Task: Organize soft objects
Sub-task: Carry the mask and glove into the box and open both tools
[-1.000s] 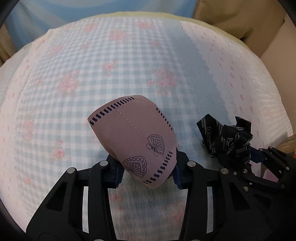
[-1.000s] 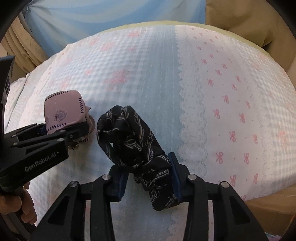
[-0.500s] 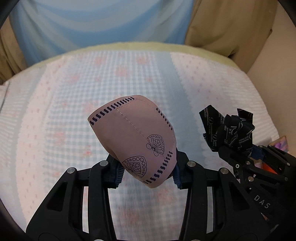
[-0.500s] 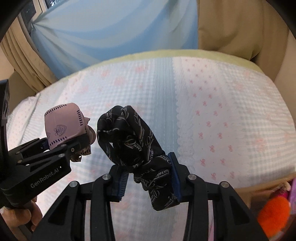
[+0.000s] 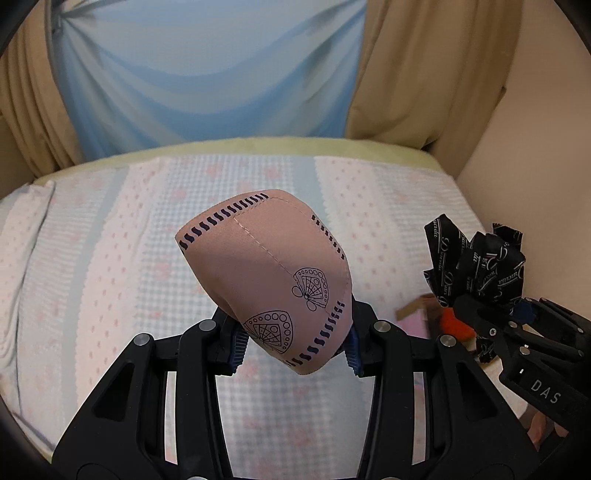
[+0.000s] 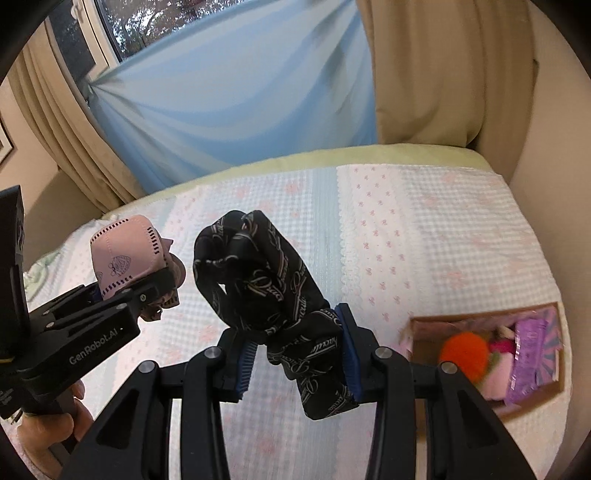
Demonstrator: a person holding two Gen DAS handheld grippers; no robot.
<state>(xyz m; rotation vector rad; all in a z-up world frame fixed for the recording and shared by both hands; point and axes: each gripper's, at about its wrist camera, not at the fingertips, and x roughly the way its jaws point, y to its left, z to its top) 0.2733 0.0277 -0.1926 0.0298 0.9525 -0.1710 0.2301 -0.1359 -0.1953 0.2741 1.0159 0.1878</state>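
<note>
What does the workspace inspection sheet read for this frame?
Surface: bed with pastel checked cover, pink bows.
Job's things: pink pouch and black scarf, both held clear of the bed.
Clutter: cardboard box at the bed's right edge, holding an orange ball and purple and pink items.
Claws: left claw shut on the pink pouch; right claw shut on the black scarf.
Cables: nothing seen.
Surroundings: blue drape, beige curtains, window behind.
</note>
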